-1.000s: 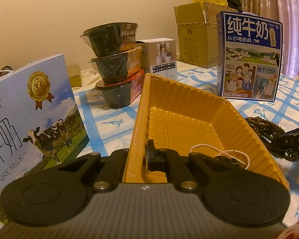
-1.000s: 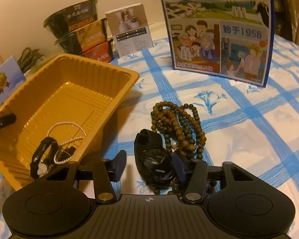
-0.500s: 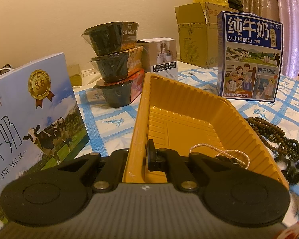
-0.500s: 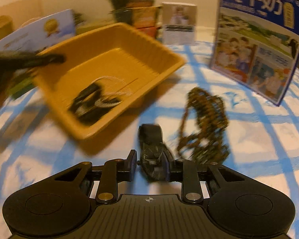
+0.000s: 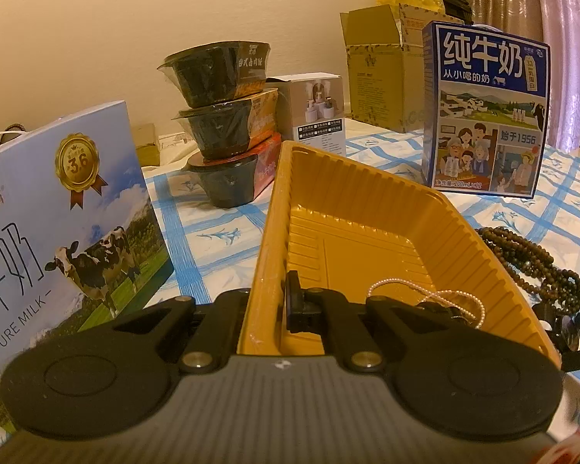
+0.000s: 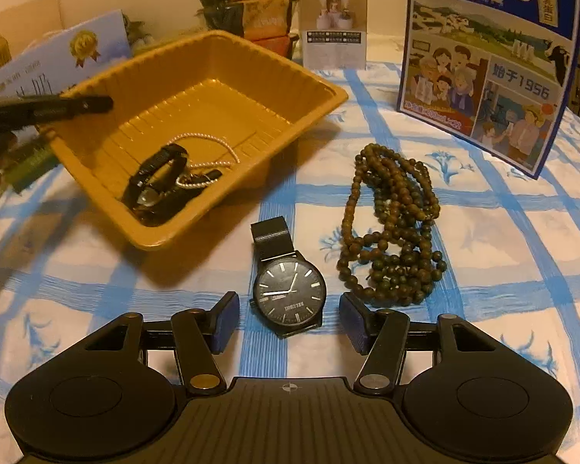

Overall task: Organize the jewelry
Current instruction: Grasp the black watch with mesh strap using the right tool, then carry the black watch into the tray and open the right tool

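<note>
A yellow plastic tray (image 5: pixel 367 208) stands on the checked tablecloth. My left gripper (image 5: pixel 265 305) is shut on its near-left wall. Inside the tray lie a pearl chain (image 6: pixel 212 143) and a black watch (image 6: pixel 154 178). A second black watch (image 6: pixel 289 294) lies flat and face up on the cloth between the fingers of my right gripper (image 6: pixel 288 321). Those jaws are opening and the pads stand clear of the watch on both sides. A heap of brown wooden beads (image 6: pixel 390 228) lies just right of this watch, outside the tray.
A blue milk carton (image 6: pixel 487 58) stands behind the beads. Another milk box (image 5: pixel 58 224) stands left of the tray. Three stacked black bowls (image 5: pixel 224 131), a small white box (image 5: pixel 321 112) and a cardboard box (image 5: pixel 379 73) line the back by the wall.
My right gripper's jaws have spread and let go of the black watch, which now lies flat on the cloth. The right hand shifted and rolled. My left gripper has kept still on the tray.
</note>
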The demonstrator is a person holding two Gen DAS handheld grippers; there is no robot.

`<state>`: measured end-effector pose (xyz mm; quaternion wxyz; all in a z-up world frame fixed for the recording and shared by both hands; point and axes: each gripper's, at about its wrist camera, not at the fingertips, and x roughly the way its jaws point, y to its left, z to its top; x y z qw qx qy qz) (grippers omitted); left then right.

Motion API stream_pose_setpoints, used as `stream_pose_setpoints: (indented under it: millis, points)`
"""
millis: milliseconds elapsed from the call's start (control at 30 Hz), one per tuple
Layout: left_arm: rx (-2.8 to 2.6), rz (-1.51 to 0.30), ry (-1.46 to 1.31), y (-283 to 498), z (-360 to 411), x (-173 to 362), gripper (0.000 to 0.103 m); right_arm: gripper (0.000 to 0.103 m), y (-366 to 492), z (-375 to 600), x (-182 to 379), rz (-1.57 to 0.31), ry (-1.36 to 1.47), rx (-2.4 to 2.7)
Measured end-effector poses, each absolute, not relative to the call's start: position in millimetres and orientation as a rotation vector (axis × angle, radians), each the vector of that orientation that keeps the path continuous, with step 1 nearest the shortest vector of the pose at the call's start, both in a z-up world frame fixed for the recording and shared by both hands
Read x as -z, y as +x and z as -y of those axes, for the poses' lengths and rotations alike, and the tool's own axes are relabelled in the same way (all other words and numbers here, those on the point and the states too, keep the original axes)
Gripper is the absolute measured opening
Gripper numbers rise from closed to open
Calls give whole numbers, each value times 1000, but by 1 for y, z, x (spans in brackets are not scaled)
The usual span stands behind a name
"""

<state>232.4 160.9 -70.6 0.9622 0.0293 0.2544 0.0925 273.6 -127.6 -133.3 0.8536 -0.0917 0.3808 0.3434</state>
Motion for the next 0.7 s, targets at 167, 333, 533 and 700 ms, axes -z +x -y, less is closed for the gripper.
stream_pose_setpoints:
  millis: [167,333,533,700]
  points:
    - [-188,-516,60,233,-161,71,4,57,280,120,138,-803,-174,-688]
    - [-187,-518,66,233,-161,71,4,48,291,109,130,-770,-176,-677]
    - [-186,-516,66,234,-161,71,4,28,296,93,128,-736,-287,-727]
    - [-186,-517,66,234,-161,72,4,26,294,103,118,-738,-227,-712]
